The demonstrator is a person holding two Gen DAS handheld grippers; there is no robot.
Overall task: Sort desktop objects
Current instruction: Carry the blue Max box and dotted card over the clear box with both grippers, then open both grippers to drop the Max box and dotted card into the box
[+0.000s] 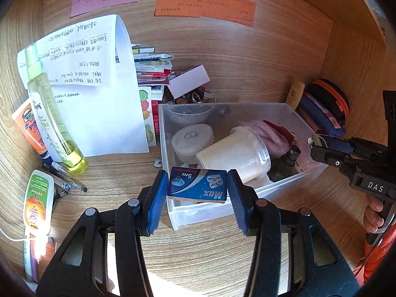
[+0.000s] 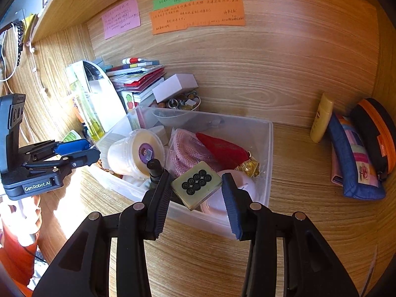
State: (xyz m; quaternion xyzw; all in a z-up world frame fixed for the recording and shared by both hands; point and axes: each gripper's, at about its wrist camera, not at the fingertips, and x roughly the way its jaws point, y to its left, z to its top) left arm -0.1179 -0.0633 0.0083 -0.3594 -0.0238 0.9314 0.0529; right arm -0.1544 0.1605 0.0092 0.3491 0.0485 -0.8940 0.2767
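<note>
Both grippers were loaded over the clear bin. Our left gripper pinched a blue razor-blade box above the bin's near rim; our right gripper pinched a mahjong tile over its near wall. We judged this the drop step: next move needs both jaws spread, 1 at a time, clear of the white tub.

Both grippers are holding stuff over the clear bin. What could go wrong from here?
1. The mahjong tile sits diagonally in the right gripper, pinched near its corners, so it may twist out early.
2. The razor blade box in the left gripper hangs at the clear bin's front wall and may land on the rim or outside if released here.
3. The bin is crowded: a dropped piece could bounce off the tipped white tub.
</note>
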